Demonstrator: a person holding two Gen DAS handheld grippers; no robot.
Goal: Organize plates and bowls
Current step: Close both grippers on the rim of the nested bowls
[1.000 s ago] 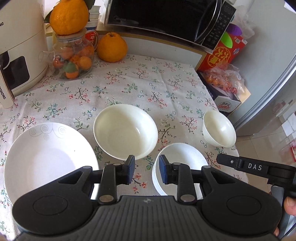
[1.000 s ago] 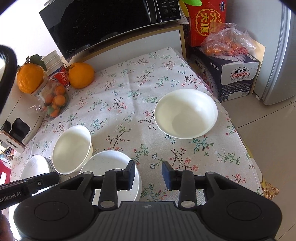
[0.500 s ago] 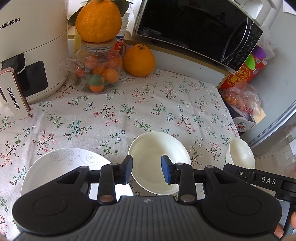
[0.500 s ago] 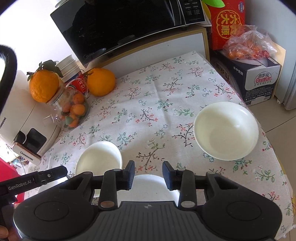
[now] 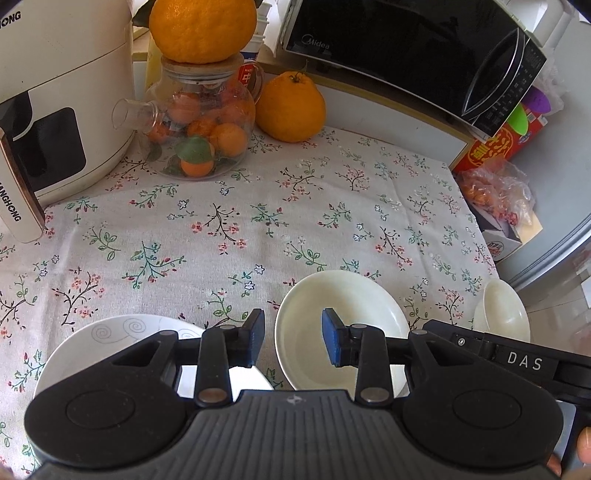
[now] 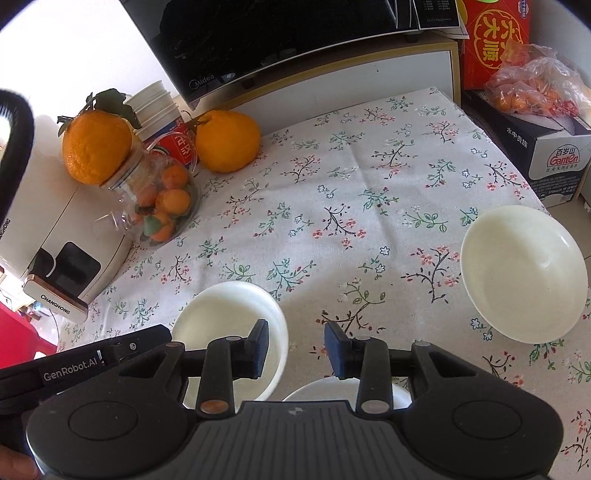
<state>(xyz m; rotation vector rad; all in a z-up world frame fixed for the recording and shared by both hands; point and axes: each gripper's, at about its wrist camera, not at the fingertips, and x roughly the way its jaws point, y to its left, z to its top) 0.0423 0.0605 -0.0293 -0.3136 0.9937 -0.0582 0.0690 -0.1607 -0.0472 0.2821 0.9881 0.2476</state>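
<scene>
Hovering over floral tablecloth (image 5: 295, 229), left gripper (image 5: 291, 341) has jaws parted, nothing between the pads, released. Right gripper (image 6: 293, 347) same: jaws apart, gripping nothing.

Left wrist view: cream bowl (image 5: 314, 317) sits just beyond the fingertips at 6 o'clock, swirl-patterned plate (image 5: 110, 339) at 7 o'clock partly under the left finger, small bowl (image 5: 502, 310) at 4 o'clock near the table edge, well apart from the cream bowl. Right gripper's body pokes in at 4 o'clock.

Right wrist view: wide shallow bowl (image 6: 524, 273) at 3 o'clock, by itself. White bowl (image 6: 229, 310) at 6–7 o'clock behind the left finger; another white dish (image 6: 325, 391) just below the fingertips, mostly hidden.

Back of table, 11–12 o'clock: glass jar (image 5: 199, 129) of small oranges with big orange (image 5: 203, 26) on top, second orange (image 5: 290, 107) beside it, microwave (image 5: 406, 48), white appliance (image 5: 55, 92).
</scene>
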